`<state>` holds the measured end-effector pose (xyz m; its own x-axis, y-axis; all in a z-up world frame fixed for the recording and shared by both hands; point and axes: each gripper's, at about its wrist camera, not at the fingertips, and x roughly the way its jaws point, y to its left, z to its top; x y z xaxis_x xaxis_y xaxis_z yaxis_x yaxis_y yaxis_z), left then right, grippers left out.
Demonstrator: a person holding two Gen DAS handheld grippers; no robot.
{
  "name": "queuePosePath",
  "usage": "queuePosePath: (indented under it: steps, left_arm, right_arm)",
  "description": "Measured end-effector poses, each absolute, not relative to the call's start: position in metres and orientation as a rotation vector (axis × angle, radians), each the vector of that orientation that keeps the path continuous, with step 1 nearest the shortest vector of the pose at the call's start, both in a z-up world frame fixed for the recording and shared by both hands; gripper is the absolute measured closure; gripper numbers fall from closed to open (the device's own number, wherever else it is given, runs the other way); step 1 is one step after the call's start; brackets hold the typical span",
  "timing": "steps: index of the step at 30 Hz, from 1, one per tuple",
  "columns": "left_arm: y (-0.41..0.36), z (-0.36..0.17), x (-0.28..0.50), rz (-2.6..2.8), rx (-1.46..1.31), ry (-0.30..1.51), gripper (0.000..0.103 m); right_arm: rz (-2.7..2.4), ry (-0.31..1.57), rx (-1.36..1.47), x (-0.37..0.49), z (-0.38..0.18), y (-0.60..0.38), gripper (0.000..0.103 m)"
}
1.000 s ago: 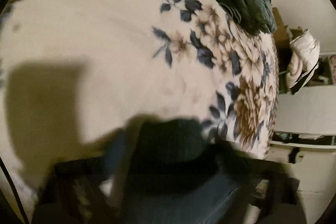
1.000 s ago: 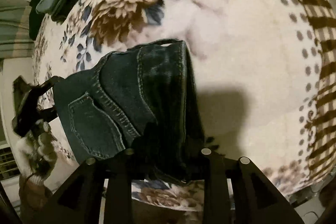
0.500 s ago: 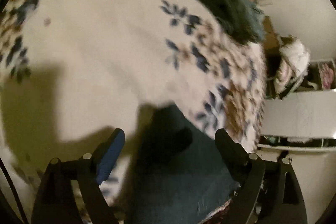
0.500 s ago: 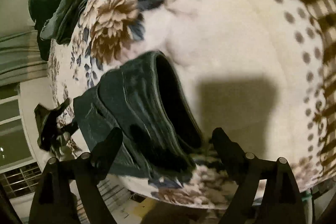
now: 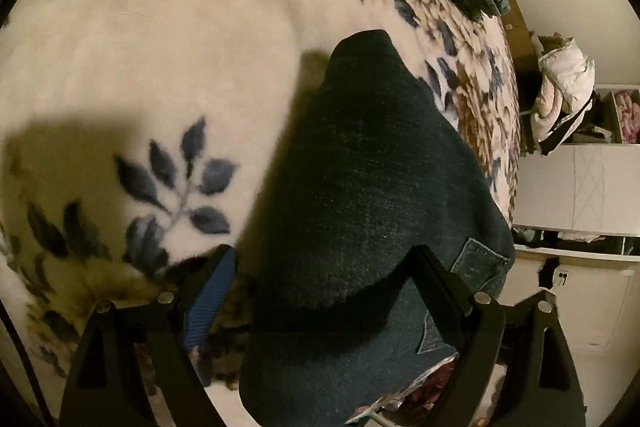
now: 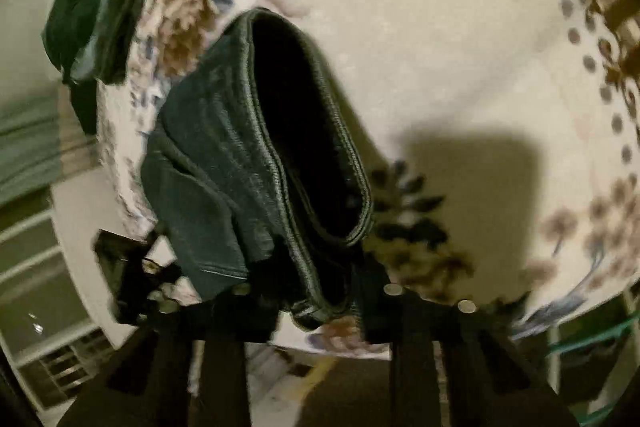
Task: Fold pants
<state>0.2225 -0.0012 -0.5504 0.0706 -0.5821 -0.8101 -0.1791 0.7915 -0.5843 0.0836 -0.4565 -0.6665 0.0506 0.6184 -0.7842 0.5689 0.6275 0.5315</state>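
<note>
Both grippers straddle the folded jeans (image 5: pixel 372 195): left gripper (image 5: pixel 324 263) wide open, cloth between its jaws untouched; right gripper (image 6: pixel 316 291) closing around the stacked edge, contact unclear. Long axis runs ahead.

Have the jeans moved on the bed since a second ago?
Yes. In the right wrist view the folded jeans lay spread under the tool, and now they stand bunched up, hems gaping, nearer the brown flower on the blanket.

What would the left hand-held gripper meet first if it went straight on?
Most likely the folded dark jeans, lying between the open fingers of the left hand-held gripper on the floral blanket; depth is unclear.
</note>
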Motion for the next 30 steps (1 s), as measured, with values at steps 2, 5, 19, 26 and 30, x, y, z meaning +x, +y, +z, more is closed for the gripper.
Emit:
queuePosePath:
  steps: [2,5,19,26,30]
  left_arm:
    - [-0.002,-0.555,0.225,-0.351,-0.647,1.507,0.008]
    - [0.003,-0.566,0.225,-0.397,-0.678,1.51,0.003]
    - [-0.001,-0.58,0.219,-0.536,-0.81,1.472,0.001]
    - [-0.015,-0.558,0.213,-0.579,-0.64,1.405,0.052]
    - [-0.009,-0.538,0.204,-0.593,-0.663,1.376,0.07]
  right_arm:
    - [0.048,1.605,0.988,0.084,-0.677,-0.467,0.02]
    - [0.223,1.519,1.159,0.078,-0.694,-0.466,0.02]
    - [0.403,1.37,1.242,0.082,-0.707,-0.434,0.009]
    - [0.279,1.343,1.183,0.067,-0.687,-0.434,0.047]
    - [0.251,1.319,1.141,0.052,-0.656,-0.427,0.061]
